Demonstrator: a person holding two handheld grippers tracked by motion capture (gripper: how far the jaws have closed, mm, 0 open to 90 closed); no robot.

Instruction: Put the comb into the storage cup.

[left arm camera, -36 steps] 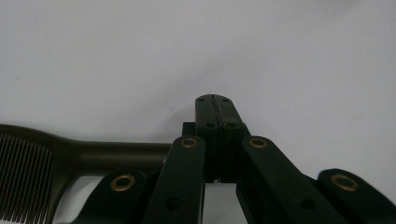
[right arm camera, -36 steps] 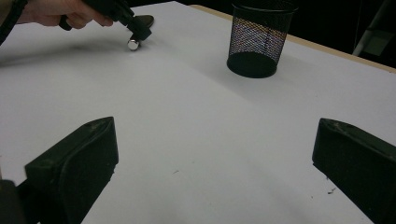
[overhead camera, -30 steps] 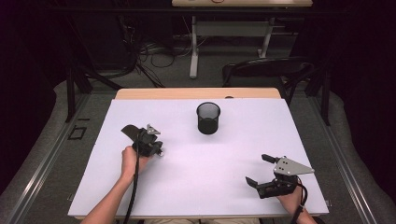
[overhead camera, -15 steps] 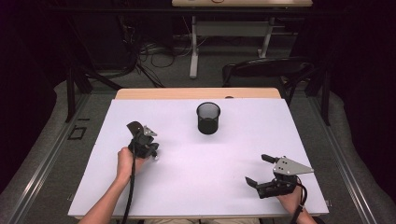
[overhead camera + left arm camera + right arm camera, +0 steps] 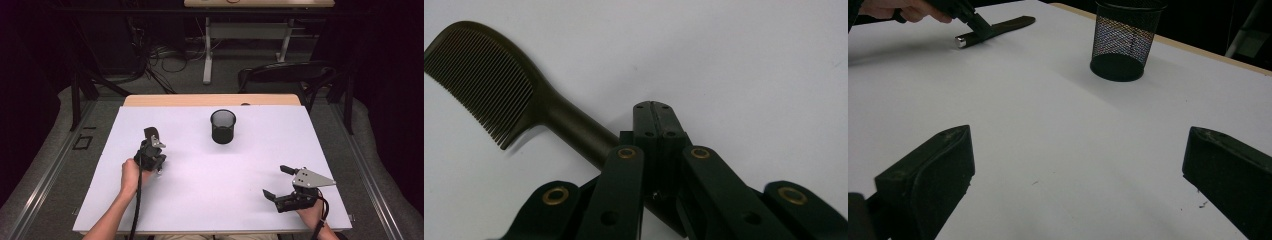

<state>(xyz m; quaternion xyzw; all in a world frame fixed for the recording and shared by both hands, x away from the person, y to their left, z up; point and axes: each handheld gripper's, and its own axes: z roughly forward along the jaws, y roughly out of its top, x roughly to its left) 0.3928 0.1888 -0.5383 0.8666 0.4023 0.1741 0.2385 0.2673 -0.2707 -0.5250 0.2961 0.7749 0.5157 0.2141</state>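
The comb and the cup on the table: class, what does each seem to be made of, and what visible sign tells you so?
Comb: probably moulded plastic, dark olive-brown with a soft satin sheen; its fine, even teeth and smooth one-piece handle suggest this, though horn or resin is possible. Cup: black wire mesh, likely coated metal; the table surface shows through its gridded wall, above a solid base ring.

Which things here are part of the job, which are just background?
In play:
- comb, clamped at its handle by the shut left gripper
- mesh cup, upright, likely the target

Idle:
- right gripper, open, holding nothing
- chair behind the table
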